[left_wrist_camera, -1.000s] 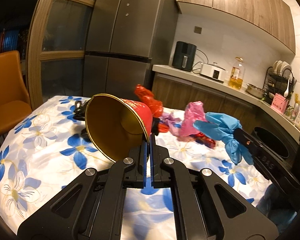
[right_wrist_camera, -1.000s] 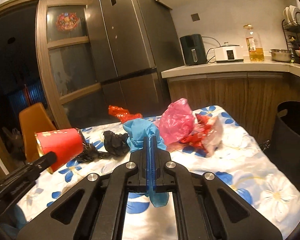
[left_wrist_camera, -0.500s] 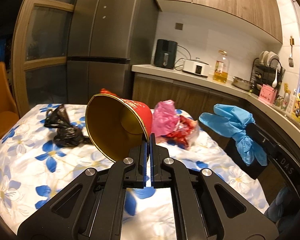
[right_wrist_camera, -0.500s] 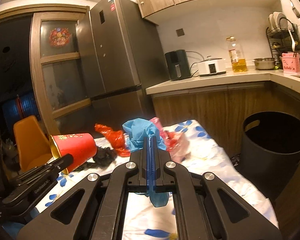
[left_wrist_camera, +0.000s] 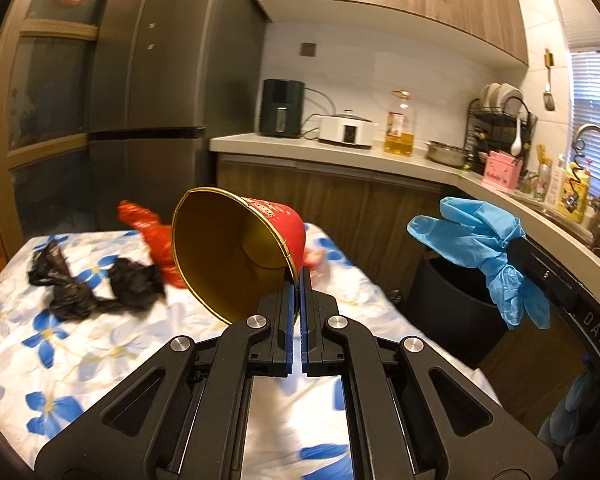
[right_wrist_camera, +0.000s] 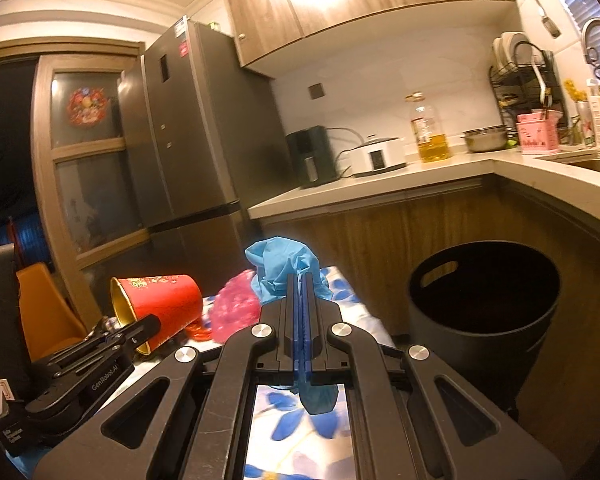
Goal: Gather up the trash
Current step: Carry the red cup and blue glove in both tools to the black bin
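My left gripper [left_wrist_camera: 297, 280] is shut on the rim of a red paper cup [left_wrist_camera: 236, 254] with a gold inside, held tilted above the flowered table [left_wrist_camera: 100, 344]. The same red cup [right_wrist_camera: 160, 304] shows at the left of the right wrist view, with the left gripper [right_wrist_camera: 140, 330] on its rim. My right gripper [right_wrist_camera: 303, 280] is shut on a crumpled blue glove [right_wrist_camera: 284, 268]; this blue glove [left_wrist_camera: 476, 248] hangs at the right in the left wrist view. A black round bin [right_wrist_camera: 488, 312] stands on the floor just right of the table, open-topped.
On the table lie a black plastic bag [left_wrist_camera: 96, 284], a red bag [left_wrist_camera: 148, 228] and a pink bag [right_wrist_camera: 236, 312]. A kitchen counter [right_wrist_camera: 400, 184] with appliances runs behind the bin. A tall fridge [right_wrist_camera: 188, 148] and an orange chair [right_wrist_camera: 44, 312] stand at the left.
Both grippers have swung right and slightly up with the cup and the glove. The black bin has come fully into the right wrist view and looks closer.
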`<move>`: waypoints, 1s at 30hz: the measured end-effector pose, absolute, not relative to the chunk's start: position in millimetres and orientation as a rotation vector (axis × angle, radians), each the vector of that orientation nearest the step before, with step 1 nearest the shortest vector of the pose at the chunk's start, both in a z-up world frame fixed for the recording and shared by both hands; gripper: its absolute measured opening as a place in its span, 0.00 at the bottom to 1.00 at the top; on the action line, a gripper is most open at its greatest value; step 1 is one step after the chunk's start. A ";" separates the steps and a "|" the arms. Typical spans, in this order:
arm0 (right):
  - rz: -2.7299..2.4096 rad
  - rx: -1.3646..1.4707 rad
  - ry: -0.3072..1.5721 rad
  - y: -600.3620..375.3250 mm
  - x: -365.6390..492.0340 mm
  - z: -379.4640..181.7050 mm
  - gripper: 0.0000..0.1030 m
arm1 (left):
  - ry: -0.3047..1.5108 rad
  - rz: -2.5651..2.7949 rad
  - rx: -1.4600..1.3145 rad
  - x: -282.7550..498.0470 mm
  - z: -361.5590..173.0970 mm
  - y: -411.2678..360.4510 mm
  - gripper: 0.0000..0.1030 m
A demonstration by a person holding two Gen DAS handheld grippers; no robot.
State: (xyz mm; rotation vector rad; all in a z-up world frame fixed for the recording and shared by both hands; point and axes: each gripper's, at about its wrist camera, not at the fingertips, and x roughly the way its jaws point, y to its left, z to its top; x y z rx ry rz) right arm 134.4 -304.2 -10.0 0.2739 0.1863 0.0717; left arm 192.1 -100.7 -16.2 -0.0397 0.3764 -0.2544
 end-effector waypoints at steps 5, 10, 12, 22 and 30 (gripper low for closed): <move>0.005 0.283 0.164 -330.8 128.7 -7.2 0.02 | 0.362 -0.315 -0.020 198.7 -10.1 -138.0 0.01; -0.073 0.287 0.137 -359.9 123.9 -3.7 0.02 | 0.343 -0.392 -0.002 204.7 -4.2 -176.6 0.01; -0.105 0.292 0.128 -371.3 122.7 -3.0 0.02 | 0.335 -0.425 0.006 208.0 -1.9 -194.6 0.01; -0.229 0.327 0.104 -427.0 132.4 -3.0 0.02 | 0.313 -0.563 0.038 225.1 1.1 -270.7 0.01; -0.256 0.309 0.090 -444.1 141.9 -2.9 0.02 | 0.324 -0.607 0.041 245.2 -0.1 -301.6 0.01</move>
